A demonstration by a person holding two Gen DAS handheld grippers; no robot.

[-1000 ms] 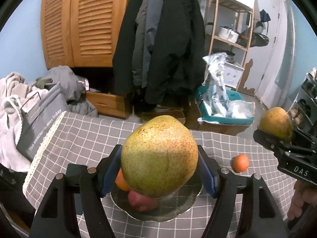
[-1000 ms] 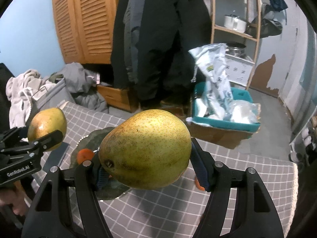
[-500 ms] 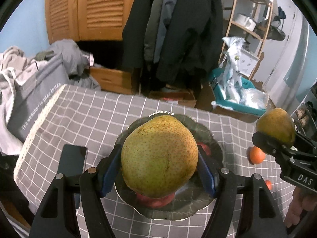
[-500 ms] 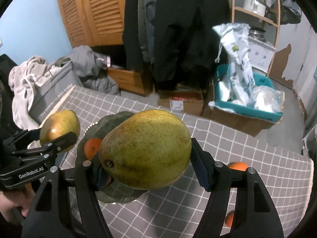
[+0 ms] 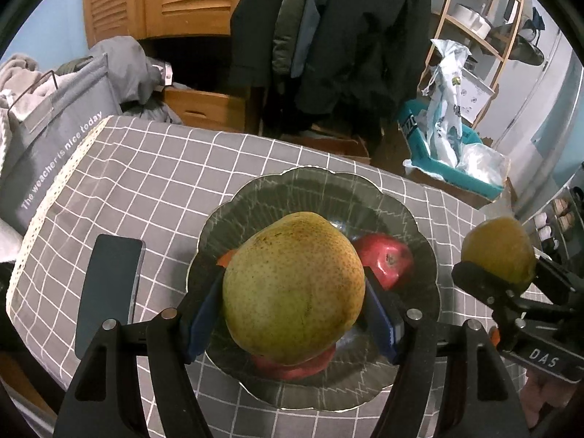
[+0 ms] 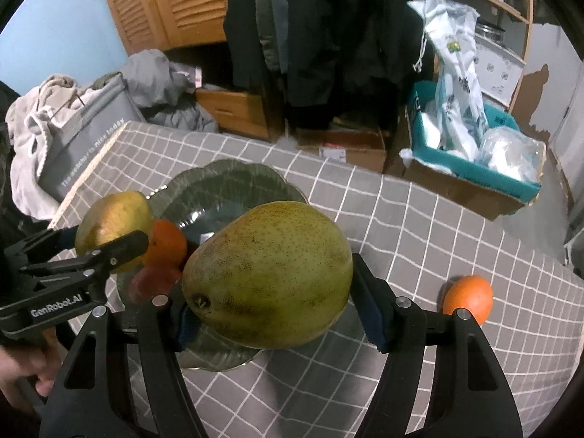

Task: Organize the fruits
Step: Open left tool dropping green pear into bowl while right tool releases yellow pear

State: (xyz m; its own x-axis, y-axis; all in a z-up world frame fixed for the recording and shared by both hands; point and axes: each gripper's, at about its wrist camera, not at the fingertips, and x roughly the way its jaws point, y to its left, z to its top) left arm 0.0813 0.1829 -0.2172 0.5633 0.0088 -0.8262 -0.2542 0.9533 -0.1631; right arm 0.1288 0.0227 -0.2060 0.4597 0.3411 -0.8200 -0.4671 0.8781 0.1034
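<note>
My left gripper (image 5: 294,314) is shut on a yellow-green pear (image 5: 294,286) and holds it over a dark glass plate (image 5: 255,197) on the grey checked tablecloth. The plate holds a red apple (image 5: 385,261), another red fruit (image 5: 295,367) and an orange, mostly hidden by the pear. My right gripper (image 6: 268,299) is shut on a second pear (image 6: 268,275), just right of the plate (image 6: 233,179). In the right wrist view the left gripper's pear (image 6: 113,228), the orange (image 6: 166,242) and a red fruit (image 6: 153,284) show.
A loose orange (image 6: 469,299) lies on the cloth at the right. A dark phone (image 5: 109,292) lies left of the plate. Beyond the table are a grey bag (image 5: 47,146), hanging coats, a teal box (image 5: 456,168) and a wooden shelf.
Both grippers have tilted down and moved forward over the table with their pears. The left pear now hangs low over the plate's middle; the right one has come closer to the plate's edge.
</note>
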